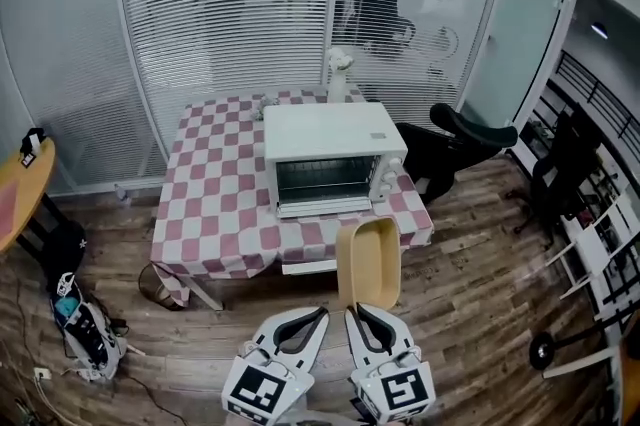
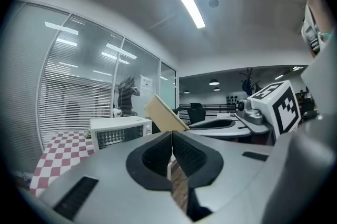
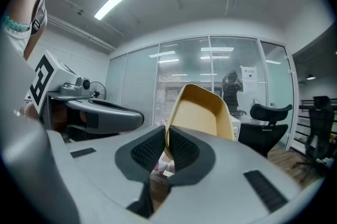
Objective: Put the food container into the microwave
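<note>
Food container (image 1: pixel 369 262), rim tight in R gripper (image 1: pixel 360 312) jaws; L gripper (image 1: pixel 320 313) jaws together, empty.

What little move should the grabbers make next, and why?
Probably move closer, bringing the empty, shut left gripper toward the glass door of the white box-shaped microwave on the red-and-white checked table. That door looks closed, the table lies well ahead, and the right gripper is clamped on the tan plastic food container's rim.
</note>
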`<act>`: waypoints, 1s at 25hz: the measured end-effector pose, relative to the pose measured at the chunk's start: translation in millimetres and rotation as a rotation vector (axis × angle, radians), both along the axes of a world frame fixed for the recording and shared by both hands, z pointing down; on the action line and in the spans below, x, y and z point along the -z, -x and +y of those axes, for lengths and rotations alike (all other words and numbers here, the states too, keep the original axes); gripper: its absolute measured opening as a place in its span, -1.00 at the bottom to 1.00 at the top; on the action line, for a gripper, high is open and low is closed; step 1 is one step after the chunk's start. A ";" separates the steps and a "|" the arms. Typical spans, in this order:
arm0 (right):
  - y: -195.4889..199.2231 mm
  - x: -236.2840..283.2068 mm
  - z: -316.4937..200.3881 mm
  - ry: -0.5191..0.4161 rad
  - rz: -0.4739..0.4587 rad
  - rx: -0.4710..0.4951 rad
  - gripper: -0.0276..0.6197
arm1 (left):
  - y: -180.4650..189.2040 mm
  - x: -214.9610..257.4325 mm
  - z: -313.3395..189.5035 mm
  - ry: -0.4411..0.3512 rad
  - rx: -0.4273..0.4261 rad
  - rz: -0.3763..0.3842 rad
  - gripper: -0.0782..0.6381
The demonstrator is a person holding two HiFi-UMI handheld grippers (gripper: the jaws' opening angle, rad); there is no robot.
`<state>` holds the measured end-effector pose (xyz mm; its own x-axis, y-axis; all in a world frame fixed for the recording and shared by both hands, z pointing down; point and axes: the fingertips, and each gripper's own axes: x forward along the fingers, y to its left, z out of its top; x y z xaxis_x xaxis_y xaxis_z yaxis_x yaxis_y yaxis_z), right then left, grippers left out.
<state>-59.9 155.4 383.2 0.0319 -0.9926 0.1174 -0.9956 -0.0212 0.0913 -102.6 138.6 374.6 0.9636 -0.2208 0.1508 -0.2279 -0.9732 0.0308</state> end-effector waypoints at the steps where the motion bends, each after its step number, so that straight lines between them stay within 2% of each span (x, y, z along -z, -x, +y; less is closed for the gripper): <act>1: -0.9 0.5 -6.8 -0.001 0.001 -0.001 -0.86 | -0.9 -1.1 -6.5 0.005 -0.001 0.000 -0.74; 14: 11.7 -7.0 -74.7 0.073 0.009 0.021 -0.86 | 3.0 -10.2 -69.6 0.041 -0.014 0.005 -0.74; 20: 5.8 -8.9 -91.7 0.091 0.009 0.037 -0.86 | 0.5 -12.9 -89.9 0.054 0.011 -0.007 -0.74; 25: -11.8 -8.9 -111.5 0.088 0.008 0.076 -0.86 | -17.5 -13.1 -110.9 0.051 0.052 -0.009 -0.74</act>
